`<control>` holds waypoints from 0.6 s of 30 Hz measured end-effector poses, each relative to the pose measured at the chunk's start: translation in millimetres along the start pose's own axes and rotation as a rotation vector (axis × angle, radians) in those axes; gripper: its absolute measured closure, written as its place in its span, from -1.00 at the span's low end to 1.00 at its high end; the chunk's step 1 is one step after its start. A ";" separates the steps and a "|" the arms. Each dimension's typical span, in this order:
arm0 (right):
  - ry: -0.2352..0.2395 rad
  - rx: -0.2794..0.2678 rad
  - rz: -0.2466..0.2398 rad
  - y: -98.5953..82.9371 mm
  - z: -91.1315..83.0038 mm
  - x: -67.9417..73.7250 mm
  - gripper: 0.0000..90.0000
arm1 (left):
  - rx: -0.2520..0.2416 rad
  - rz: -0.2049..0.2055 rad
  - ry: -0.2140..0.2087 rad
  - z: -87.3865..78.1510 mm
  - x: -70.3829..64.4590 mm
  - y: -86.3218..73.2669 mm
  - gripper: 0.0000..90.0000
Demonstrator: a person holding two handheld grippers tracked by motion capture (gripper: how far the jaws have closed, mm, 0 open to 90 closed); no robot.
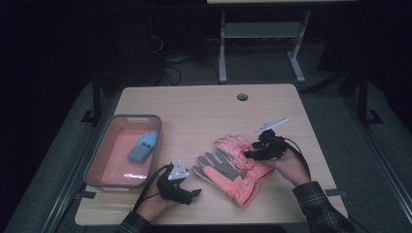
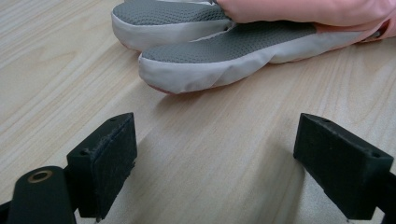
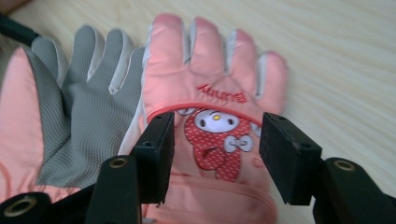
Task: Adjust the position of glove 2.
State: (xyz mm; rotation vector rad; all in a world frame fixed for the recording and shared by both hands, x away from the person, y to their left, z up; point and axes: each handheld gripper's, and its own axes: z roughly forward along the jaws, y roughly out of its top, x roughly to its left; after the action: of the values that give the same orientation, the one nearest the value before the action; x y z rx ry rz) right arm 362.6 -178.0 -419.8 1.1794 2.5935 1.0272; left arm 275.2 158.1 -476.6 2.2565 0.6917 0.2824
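At the left of the high view, a grey-rimmed plastic bin with a salmon-pink inside is sitting on the pale wooden table, and a small blue-grey block is lying inside it toward its upper right. Just right of the bin, in the lower centre-left, the left gripper is resting low on the table in the person's left hand, pointing right toward the gloves. The left gripper view is showing what the high view cannot: its jaws are standing wide apart with bare wood between them, and the grey textured fingertips of the palm-up glove are lying near, ahead of them in the upper part of that frame, not touching.

In the middle of the high view, the pair of pink padded gloves is lying side by side: the palm-up glove with its grey palm nearer the lower left, and the back-up glove behind it. At centre right, the right gripper is hovering over the gloves in the right hand. The right gripper view is adding detail: its jaws are standing partly open, closing on nothing, framing a white rabbit cartoon in a red dotted dress on the back-up glove, with red embroidered lettering above it. Whether the jaws are touching the fabric, I cannot tell.
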 end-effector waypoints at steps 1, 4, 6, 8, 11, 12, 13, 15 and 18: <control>0.004 0.011 -0.004 0.2 4.0 1.3 0.00 | 0.000 0.000 0.000 0.0 0.0 0.0 -0.72; -0.019 0.056 -0.029 0.4 17.9 3.9 0.02 | 0.000 0.000 0.000 0.0 0.0 0.0 -0.72; -0.023 0.081 -0.041 -0.8 25.1 3.8 0.03 | 0.000 0.000 0.000 0.0 0.0 0.0 -0.72; -0.022 0.095 -0.049 -1.2 29.6 3.1 0.06 | 0.000 0.001 0.000 0.0 0.0 0.0 -0.72; -0.001 0.105 -0.040 -2.1 32.8 -0.5 0.15 | -0.001 0.000 0.000 0.1 -0.1 -0.1 -0.72; 0.004 0.108 -0.038 -2.2 33.4 -1.5 0.18 | -0.001 0.001 0.000 0.2 -0.2 0.0 -0.72; 0.013 0.109 -0.039 -2.2 34.1 -1.9 0.25 | 0.000 0.001 0.000 0.1 -0.2 0.1 -0.72; 0.030 0.112 -0.039 -2.1 34.3 -2.3 0.40 | 0.000 0.001 0.000 0.2 -0.3 0.1 -0.72; 0.047 0.116 -0.049 -2.1 35.0 -2.5 0.58 | 0.001 0.000 0.000 0.1 -0.5 0.3 -0.72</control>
State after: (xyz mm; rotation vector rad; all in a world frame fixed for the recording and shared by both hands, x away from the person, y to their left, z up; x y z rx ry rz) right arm 375.6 -161.9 -448.2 1.1231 2.7372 0.9168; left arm 274.9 157.6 -476.5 2.2576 0.6920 0.2827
